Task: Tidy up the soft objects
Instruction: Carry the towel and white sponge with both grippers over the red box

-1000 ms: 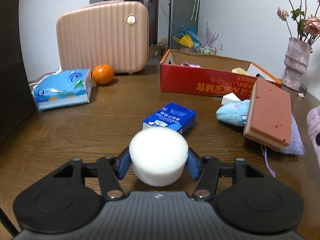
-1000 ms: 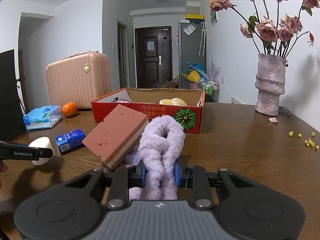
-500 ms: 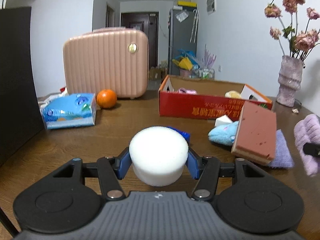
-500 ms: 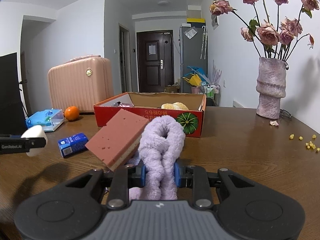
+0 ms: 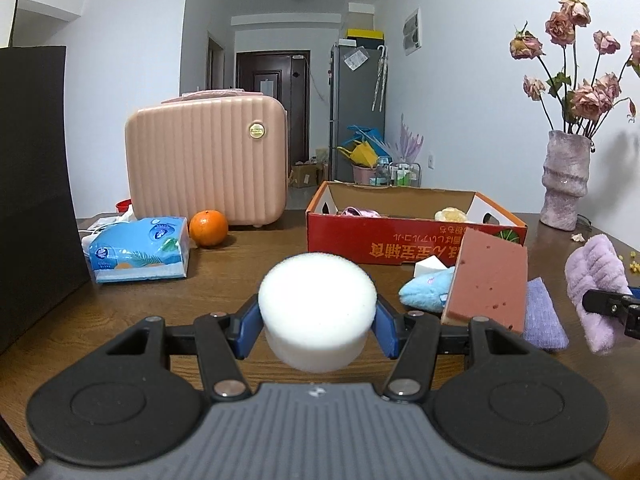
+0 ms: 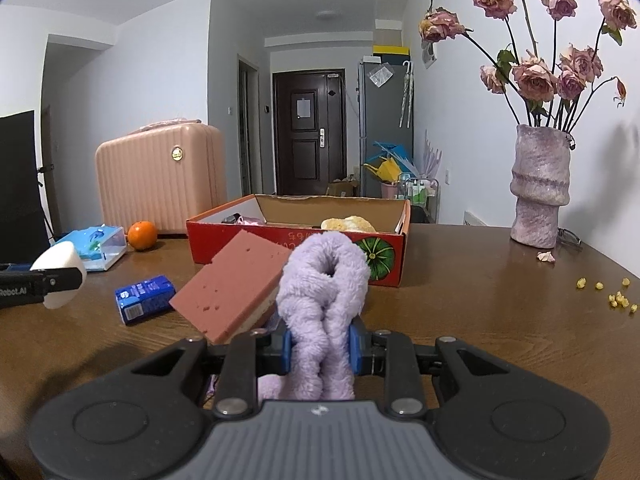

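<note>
Left gripper (image 5: 317, 322) around white sponge (image 5: 317, 310)

The sponge (image 5: 317, 304) is white, the towel (image 6: 326, 304) is purple, the box (image 6: 296, 240) is red, the suitcase (image 5: 206, 164) is pink with stripes.

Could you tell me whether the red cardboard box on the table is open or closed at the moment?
Open. The red cardboard box has no lid over it, and a yellowish item and something pink show inside.
</note>
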A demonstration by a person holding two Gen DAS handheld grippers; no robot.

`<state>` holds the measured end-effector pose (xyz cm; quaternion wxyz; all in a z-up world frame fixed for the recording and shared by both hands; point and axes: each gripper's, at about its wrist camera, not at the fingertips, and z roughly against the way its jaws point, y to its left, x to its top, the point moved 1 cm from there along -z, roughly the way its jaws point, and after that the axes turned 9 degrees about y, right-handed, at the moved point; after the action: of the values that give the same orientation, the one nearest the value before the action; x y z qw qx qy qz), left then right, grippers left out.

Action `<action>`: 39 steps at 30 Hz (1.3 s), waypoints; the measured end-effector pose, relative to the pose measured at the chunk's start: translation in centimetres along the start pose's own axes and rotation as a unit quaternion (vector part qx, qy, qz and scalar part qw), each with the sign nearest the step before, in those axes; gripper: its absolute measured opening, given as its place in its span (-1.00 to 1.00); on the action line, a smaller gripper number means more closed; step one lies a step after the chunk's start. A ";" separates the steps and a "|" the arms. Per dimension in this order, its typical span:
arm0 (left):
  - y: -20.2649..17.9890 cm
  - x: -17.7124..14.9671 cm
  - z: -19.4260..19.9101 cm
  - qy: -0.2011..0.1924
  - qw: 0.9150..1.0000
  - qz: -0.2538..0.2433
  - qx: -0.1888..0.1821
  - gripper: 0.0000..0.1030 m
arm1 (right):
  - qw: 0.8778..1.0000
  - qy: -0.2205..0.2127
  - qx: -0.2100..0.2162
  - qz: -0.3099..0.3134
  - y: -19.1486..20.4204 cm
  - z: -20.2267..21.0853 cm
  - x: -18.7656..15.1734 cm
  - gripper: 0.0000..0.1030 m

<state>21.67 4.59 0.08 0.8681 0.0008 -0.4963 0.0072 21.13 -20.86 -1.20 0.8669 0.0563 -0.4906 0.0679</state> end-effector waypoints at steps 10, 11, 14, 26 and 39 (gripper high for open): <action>-0.9 1.3 0.5 -0.017 1.000 -0.004 -0.009 0.12 | 1.000 -0.014 -0.008 0.004 -0.1 -0.1 1.4 -0.50; -1.1 1.4 0.5 -0.018 1.000 -0.004 -0.011 0.12 | 1.000 -0.018 -0.008 0.003 -0.2 -0.1 1.6 -0.51; -1.6 1.9 0.4 -0.021 1.000 -0.003 -0.016 0.12 | 1.000 -0.027 -0.011 0.006 -0.2 -0.3 2.2 -0.51; -3.4 4.4 -0.3 -0.048 0.999 0.003 -0.021 0.12 | 0.998 -0.056 -0.022 0.017 -0.3 -2.2 4.8 -0.50; -5.1 7.2 -3.3 -0.056 0.998 0.017 -0.029 0.12 | 0.998 -0.063 -0.015 0.006 -1.9 -5.6 6.9 -0.50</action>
<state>28.28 -0.39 4.61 0.8385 -0.0323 -0.5439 0.0080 29.70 -21.34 1.77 0.8348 0.0443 -0.5453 0.0617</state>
